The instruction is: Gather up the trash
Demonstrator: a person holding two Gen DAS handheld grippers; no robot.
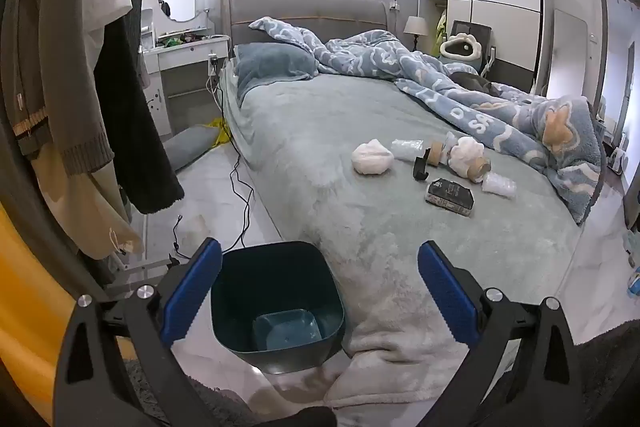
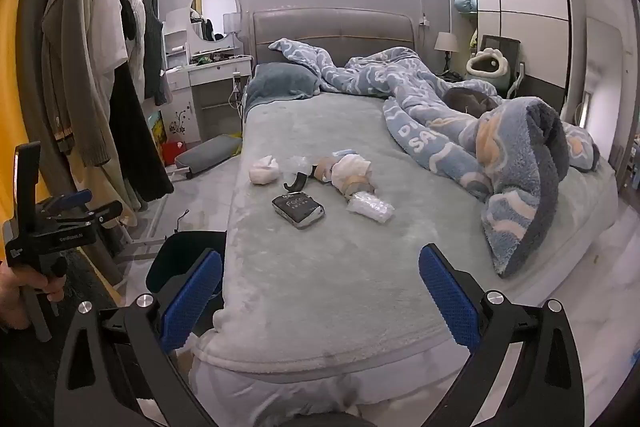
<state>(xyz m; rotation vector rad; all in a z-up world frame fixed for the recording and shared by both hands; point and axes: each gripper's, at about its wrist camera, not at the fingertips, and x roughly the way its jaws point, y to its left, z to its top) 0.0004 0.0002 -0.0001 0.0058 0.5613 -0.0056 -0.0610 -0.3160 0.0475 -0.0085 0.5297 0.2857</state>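
Note:
Trash lies in a cluster on the grey-green bed point(image 1: 320, 131): a crumpled white tissue ball point(image 1: 372, 155) point(image 2: 263, 169), a clear plastic wrapper point(image 1: 499, 184) point(image 2: 369, 206), tape rolls with white paper point(image 1: 466, 155) point(image 2: 352, 169), a curved black piece point(image 1: 419, 169) point(image 2: 295, 183) and a dark packet point(image 1: 451, 196) point(image 2: 299, 209). A dark teal bin point(image 1: 276, 301) stands on the floor at the bed's near corner, its rim partly showing in the right wrist view point(image 2: 188, 259). My left gripper point(image 1: 319, 291) is open above the bin. My right gripper point(image 2: 320, 293) is open over the bed's foot.
A blue patterned duvet point(image 2: 500, 155) is heaped on the bed's right side. Clothes hang on a rack point(image 2: 100, 67) at the left. Black cables point(image 1: 240, 195) trail on the white floor beside the bed. A white dresser point(image 1: 188, 67) and a wardrobe point(image 2: 528, 23) stand at the back.

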